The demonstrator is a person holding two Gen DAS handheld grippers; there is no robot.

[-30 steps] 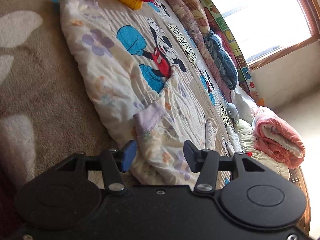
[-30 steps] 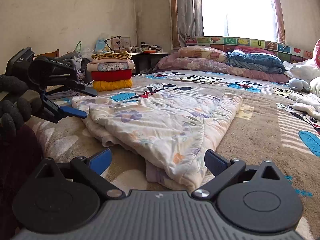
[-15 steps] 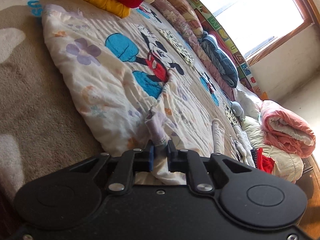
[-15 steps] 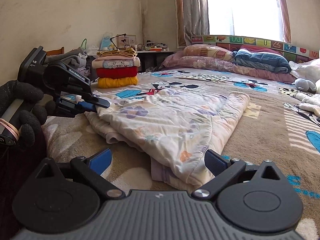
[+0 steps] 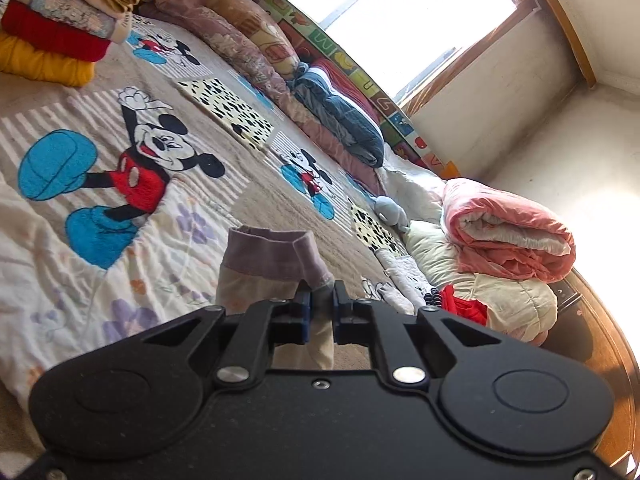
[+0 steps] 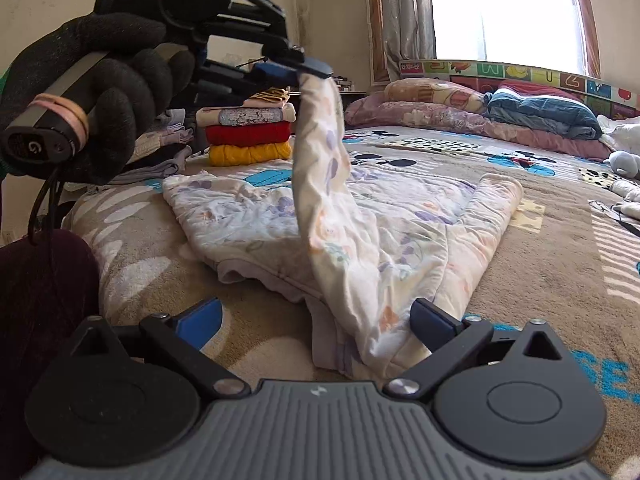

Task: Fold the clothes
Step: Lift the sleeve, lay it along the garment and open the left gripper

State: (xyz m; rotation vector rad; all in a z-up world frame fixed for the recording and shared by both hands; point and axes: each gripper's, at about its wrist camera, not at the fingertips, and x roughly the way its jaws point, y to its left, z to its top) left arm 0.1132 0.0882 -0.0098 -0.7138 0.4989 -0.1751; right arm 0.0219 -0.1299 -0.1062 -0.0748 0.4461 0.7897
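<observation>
The left gripper [image 6: 308, 70] is raised, jaws clamped, gripped by a black-gloved hand [image 6: 100, 92]. The right gripper [image 6: 316, 320] sits low, jaws spread wide.

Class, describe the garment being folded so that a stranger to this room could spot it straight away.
Start at the bed with its brown cartoon-mouse blanket. Near its front edge lies a cream floral garment, ahead of the stack of folded clothes. Unlike those plain red and yellow pieces, it is spread out, printed with purple flowers, and one lilac-cuffed sleeve is lifted by the left gripper.
</observation>
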